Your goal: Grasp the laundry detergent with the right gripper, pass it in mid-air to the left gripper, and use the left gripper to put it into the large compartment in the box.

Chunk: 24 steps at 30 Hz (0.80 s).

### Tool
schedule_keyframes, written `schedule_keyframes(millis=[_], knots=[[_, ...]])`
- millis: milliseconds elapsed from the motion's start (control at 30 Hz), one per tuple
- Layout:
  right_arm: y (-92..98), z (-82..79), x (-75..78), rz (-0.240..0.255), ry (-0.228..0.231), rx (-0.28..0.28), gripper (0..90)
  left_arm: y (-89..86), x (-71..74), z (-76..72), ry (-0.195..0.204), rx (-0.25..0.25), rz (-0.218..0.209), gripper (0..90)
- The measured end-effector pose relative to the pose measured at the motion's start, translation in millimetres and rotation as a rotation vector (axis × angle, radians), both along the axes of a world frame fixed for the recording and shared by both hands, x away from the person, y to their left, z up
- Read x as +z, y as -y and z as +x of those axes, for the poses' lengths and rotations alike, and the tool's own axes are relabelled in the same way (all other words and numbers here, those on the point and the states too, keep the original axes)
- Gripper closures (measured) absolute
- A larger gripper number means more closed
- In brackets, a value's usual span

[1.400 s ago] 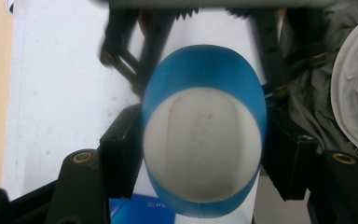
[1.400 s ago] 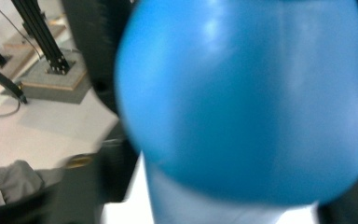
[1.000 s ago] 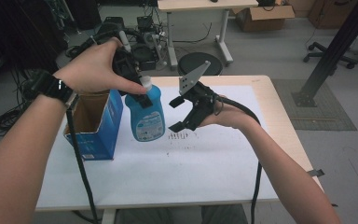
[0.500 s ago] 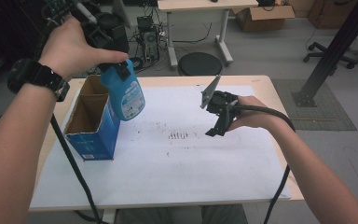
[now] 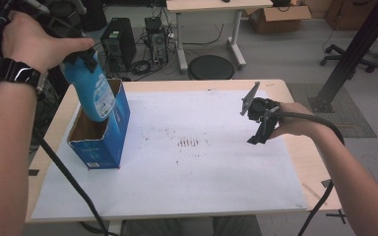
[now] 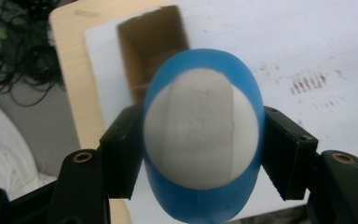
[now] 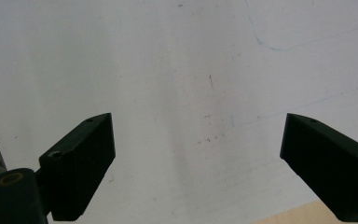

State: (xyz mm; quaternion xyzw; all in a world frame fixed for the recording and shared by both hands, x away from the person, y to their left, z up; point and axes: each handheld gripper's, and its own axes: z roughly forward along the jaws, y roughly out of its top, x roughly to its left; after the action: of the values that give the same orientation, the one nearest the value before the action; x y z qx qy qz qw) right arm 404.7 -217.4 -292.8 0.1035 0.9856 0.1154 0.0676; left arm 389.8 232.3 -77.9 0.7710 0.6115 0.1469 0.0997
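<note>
With my left gripper (image 6: 200, 154) pinching the blue bottle (image 5: 92, 88), white-labelled, over the open blue box (image 5: 103, 137) at 9 o'clock, my right gripper (image 7: 196, 163) stays spread, empty.

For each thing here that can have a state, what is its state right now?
blue bottle: held in the air, lower end at the box opening.
blue box: upright, top open.
left gripper: shut on the blue bottle.
right gripper: open, holding nothing, above the white sheet.
</note>
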Motion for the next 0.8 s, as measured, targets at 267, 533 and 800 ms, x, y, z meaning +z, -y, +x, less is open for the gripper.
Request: schedule_keyframes(millis=[267,533,800], knots=[[21.7,2.7,-2.1,-0.019,0.016,-0.05,9.9,-19.5,-6.8,1.4,0.0,0.081,-0.02,38.2],[31.0,2.6,-5.2,-0.043,0.014,-0.064,9.9,-29.3,-25.4,5.4,-0.016,0.11,-0.022,38.2],[33.8,1.7,-7.6,-0.05,0.013,-0.065,10.0,-32.8,-50.8,9.0,-0.033,0.132,-0.02,38.2]])
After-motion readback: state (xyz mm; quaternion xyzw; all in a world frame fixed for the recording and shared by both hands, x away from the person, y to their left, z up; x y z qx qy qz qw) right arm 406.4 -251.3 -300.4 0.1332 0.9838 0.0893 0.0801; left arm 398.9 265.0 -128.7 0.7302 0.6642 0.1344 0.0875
